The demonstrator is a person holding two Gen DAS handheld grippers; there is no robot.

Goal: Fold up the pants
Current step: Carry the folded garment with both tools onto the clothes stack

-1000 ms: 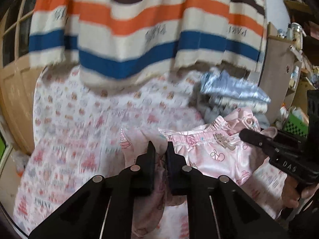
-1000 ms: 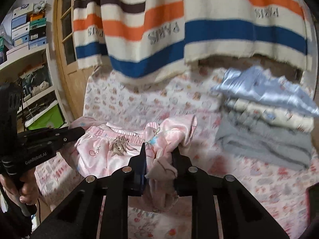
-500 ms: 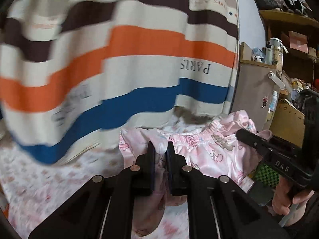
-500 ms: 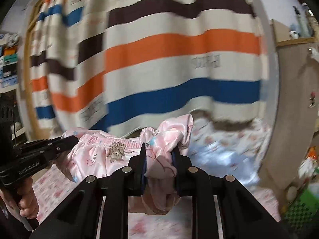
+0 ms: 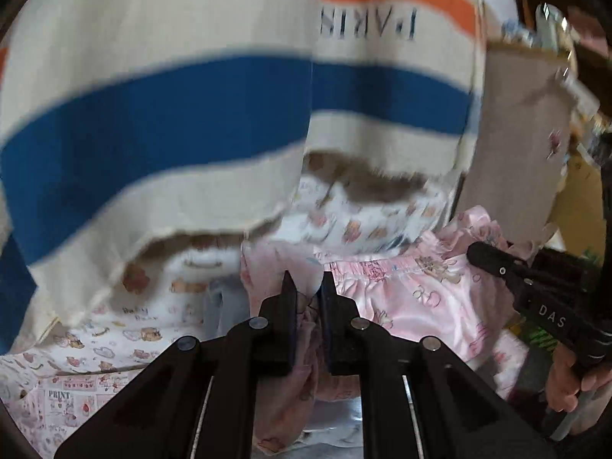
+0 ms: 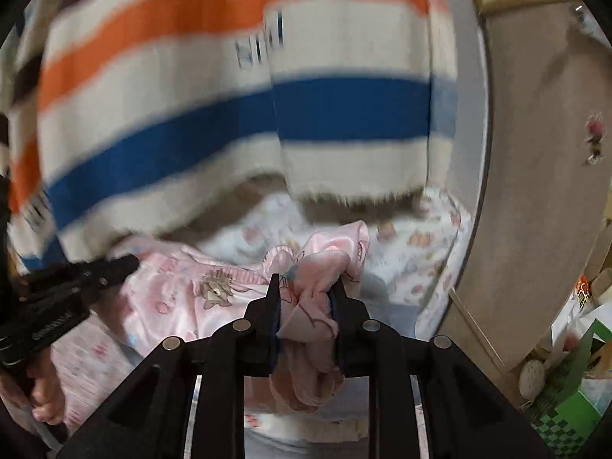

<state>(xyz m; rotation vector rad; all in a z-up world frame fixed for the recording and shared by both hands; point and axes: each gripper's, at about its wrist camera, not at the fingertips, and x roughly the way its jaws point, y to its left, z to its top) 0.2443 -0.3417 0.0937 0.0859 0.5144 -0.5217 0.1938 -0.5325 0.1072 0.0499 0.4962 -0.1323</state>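
The pink satin pants (image 5: 420, 290) with cartoon prints hang stretched between both grippers, waistband up, above the bed. My left gripper (image 5: 306, 290) is shut on one end of the waistband, with fabric bunched between its jaws. My right gripper (image 6: 306, 290) is shut on the other end of the pants (image 6: 199, 298), gripping a thick wad of cloth. Each gripper shows in the other's view: the right one (image 5: 535, 290) at the right edge, the left one (image 6: 69, 290) at the left edge.
A striped blanket (image 5: 191, 114) in cream, blue and orange hangs close behind the pants. A printed bedsheet (image 5: 114, 329) covers the bed below. A brown cabinet side (image 6: 535, 153) stands to the right, with green boxes (image 6: 573, 401) and clutter by it.
Both grippers have lifted the pants and swung right. The folded clothes pile has left the view and the striped blanket now fills the background. Both grips are unchanged.
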